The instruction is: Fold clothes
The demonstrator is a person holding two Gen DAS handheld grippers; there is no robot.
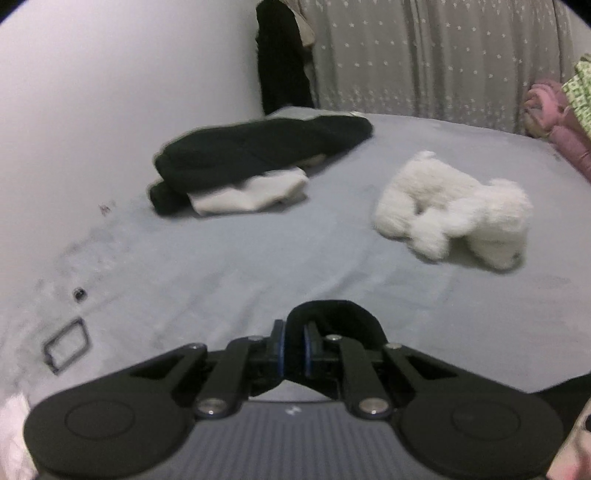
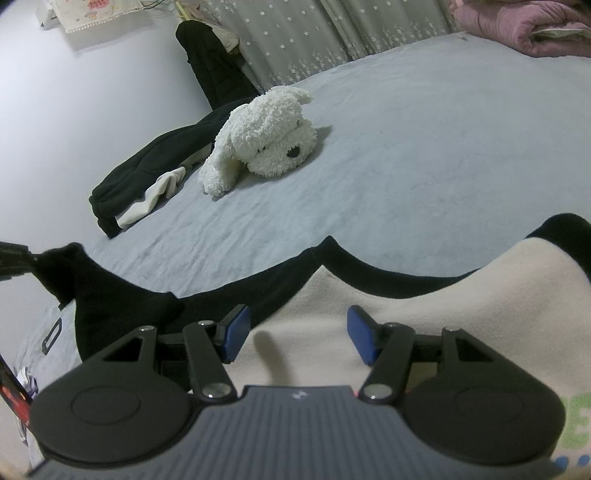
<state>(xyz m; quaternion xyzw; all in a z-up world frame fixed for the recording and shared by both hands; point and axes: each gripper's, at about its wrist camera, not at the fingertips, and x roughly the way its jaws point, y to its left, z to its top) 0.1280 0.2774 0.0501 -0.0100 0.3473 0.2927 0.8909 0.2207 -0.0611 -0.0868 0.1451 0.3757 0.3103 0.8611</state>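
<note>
- Black fleece with a cream panel — the garment (image 2: 424, 295) lies spread on the near part of the bed (image 2: 424, 155), its black edge wavy along the far side.
- Left gripper (image 1: 294, 343): fingers pressed together on a black fold of the garment, which loops up over the tips; the right wrist view shows a black corner pulled up toward the left edge of the frame.
- Right gripper (image 2: 298, 334): blue pads (image 2: 236, 332) spread wide, over the cream panel — contact cannot be told.
- Green print shows on the cream at the lower right of the right wrist view.
- Pile (image 1: 258, 162) of black and white clothes lies further back on the bed near the wall.
- Plush dog (image 2: 266, 140), white, lies on its side just beside the pile.
- Pink blanket (image 2: 524, 26) bunched at the far right; a star-patterned curtain (image 1: 424, 55) hangs behind.
</note>
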